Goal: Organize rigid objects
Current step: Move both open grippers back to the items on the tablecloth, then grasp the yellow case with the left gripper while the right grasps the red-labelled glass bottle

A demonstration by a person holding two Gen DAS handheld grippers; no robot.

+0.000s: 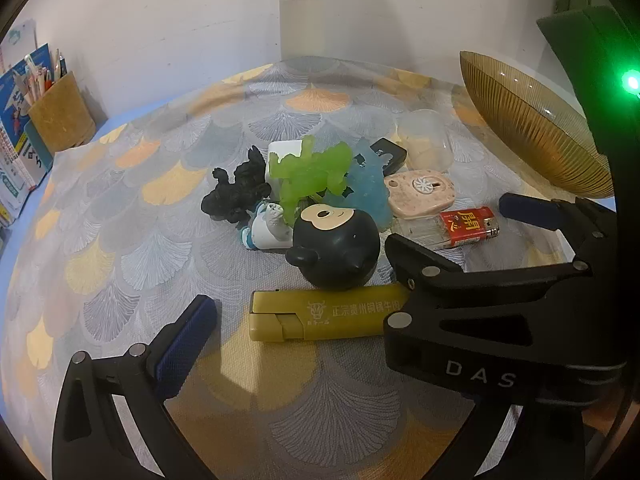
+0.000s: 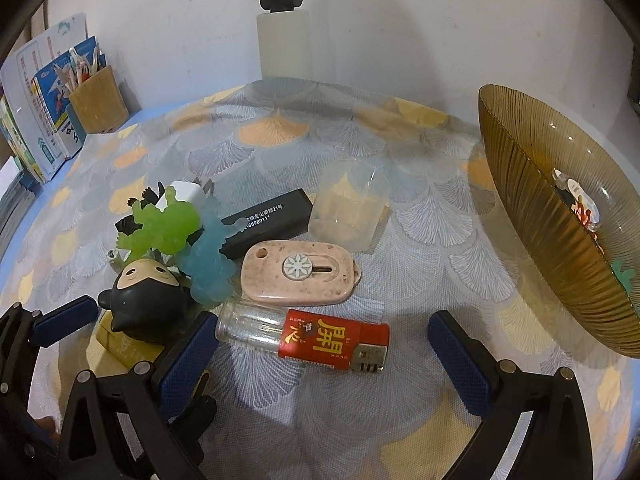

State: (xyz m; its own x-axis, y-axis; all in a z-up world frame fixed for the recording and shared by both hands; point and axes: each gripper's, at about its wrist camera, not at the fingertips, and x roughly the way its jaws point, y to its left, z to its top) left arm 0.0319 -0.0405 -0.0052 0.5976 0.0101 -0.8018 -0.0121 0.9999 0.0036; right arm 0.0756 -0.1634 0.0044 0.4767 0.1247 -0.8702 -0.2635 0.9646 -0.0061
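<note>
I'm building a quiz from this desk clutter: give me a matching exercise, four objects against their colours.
Objects:
1. ribbed bowl
2. long lighter
3. dinosaur figure
4. pocket cutter

Colours:
A. translucent blue
B. speckled pink
C. amber
D. olive gold

Pairs: 1-C, 2-D, 3-A, 4-B

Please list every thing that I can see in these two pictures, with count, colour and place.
lighter: 1, red and clear, nearest the right hand-held gripper
lighter: 1, gold, before the round toy
round toy: 1, black
figures: 3, green, blue, black, in the pile
pink case: 1, behind the red lighter
black bar: 1
clear cup: 1
bowl: 1, amber, right
pen holder: 1, tan, far left
tablecloth: 1, fan pattern
left hand-held gripper: open
right hand-held gripper: open
</note>
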